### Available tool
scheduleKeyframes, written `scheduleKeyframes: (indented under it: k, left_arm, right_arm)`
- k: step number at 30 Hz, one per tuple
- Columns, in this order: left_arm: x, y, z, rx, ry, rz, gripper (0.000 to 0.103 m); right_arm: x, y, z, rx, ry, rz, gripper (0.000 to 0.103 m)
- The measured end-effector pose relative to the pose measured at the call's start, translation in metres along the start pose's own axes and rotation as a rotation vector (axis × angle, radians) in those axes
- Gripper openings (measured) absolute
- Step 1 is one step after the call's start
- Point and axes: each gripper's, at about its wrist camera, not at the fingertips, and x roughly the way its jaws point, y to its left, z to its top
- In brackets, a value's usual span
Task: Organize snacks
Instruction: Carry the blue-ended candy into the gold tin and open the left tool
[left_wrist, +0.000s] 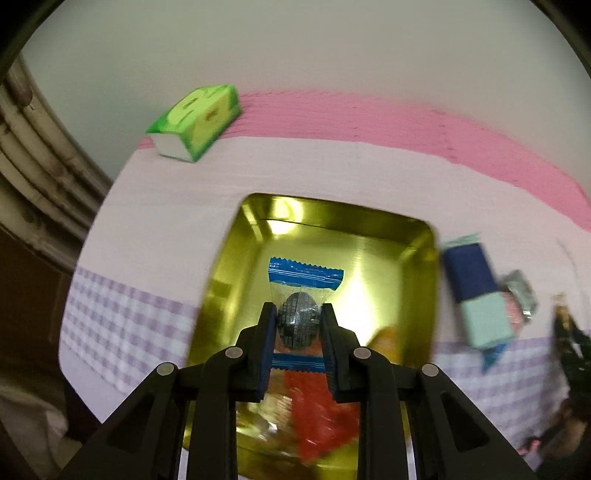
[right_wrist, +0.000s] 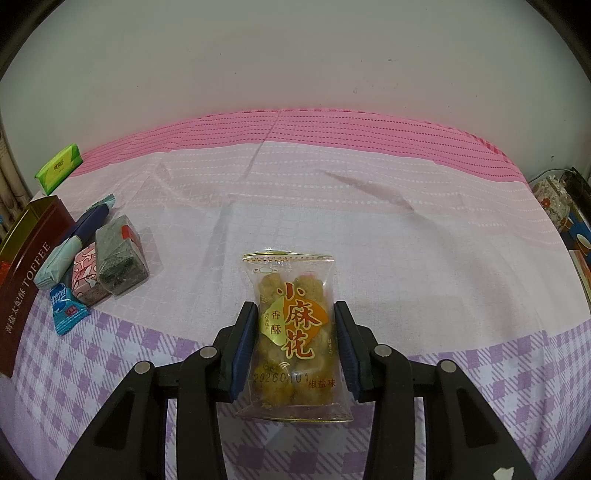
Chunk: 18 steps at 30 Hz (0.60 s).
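Over the gold metal tin (left_wrist: 424, 266), at its six o'clock end, the left gripper (left_wrist: 298, 314) pinches a blue-edged clear candy wrapper (left_wrist: 304, 291) that could slip, while the right gripper (right_wrist: 293, 325) straddles, perhaps loosely, the clear orange-labelled twist-snack packet (right_wrist: 293, 332)

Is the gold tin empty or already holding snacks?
Holding snacks: inside the gold tin lie a red packet and an orange one, below the left gripper's blue-sealed candy.

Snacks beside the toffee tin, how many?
5: long blue bar, pink pack, dark cake, small blue candy, all touching; twist bag between the right jaws. More may hide behind.
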Motion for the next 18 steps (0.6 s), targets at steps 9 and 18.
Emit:
scheduleKeyframes:
  k: [9,18]
  left_arm:
    - [0.037,0.021,-0.002,0.019,0.033,0.060,0.024]
    - [0.054,0.017,-0.009,0.058,0.050,0.080,0.024]
  right_arm:
    - [0.000,0.000,0.000,0.000,0.000,0.000,0.039]
    - [0.000,0.000,0.000,-0.001,0.001,-0.002,0.039]
